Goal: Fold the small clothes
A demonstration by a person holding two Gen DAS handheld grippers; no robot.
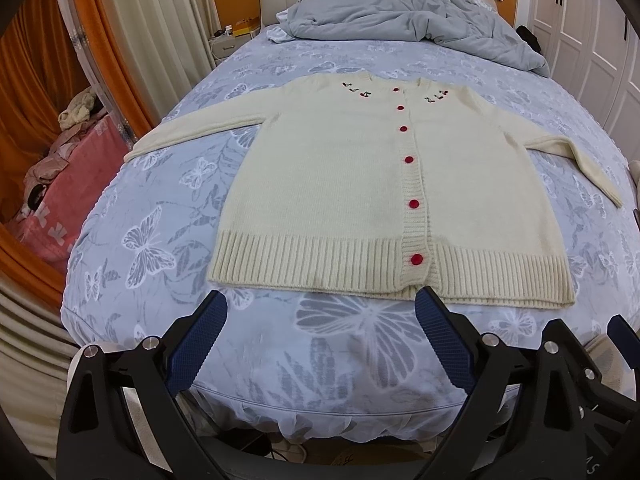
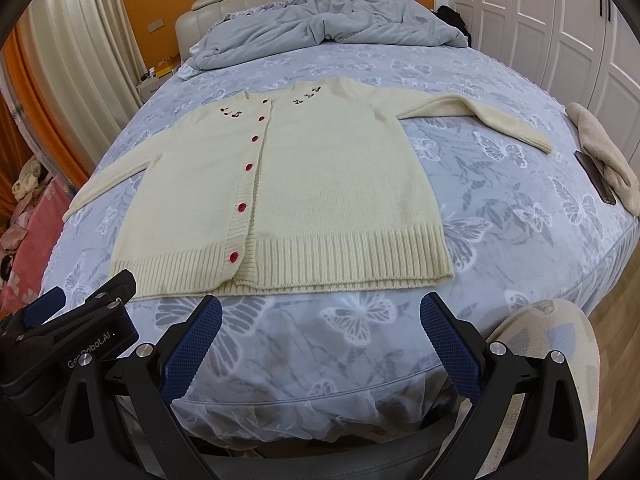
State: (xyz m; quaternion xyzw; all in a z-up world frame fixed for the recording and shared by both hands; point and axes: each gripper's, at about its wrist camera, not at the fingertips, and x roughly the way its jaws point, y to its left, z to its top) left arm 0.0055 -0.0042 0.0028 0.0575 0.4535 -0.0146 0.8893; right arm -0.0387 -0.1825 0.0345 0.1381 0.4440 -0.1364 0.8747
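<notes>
A cream knitted cardigan (image 1: 340, 168) with red buttons and cherry embroidery lies flat, front up, on the bed, both sleeves spread out to the sides; it also shows in the right wrist view (image 2: 320, 184). My left gripper (image 1: 322, 300) is open and empty, just short of the ribbed hem near the bottom button. My right gripper (image 2: 320, 306) is open and empty, just short of the hem's right half. The left gripper's body (image 2: 80, 320) shows at the lower left of the right wrist view.
The bed (image 1: 168, 216) has a blue butterfly-print sheet. A crumpled grey duvet (image 1: 400, 12) lies at the headboard. A beige cloth (image 2: 604, 160) and a dark phone (image 2: 596, 176) lie at the bed's right edge. A pink-covered pile (image 1: 52, 184) stands left; white wardrobes (image 2: 560, 32) stand right.
</notes>
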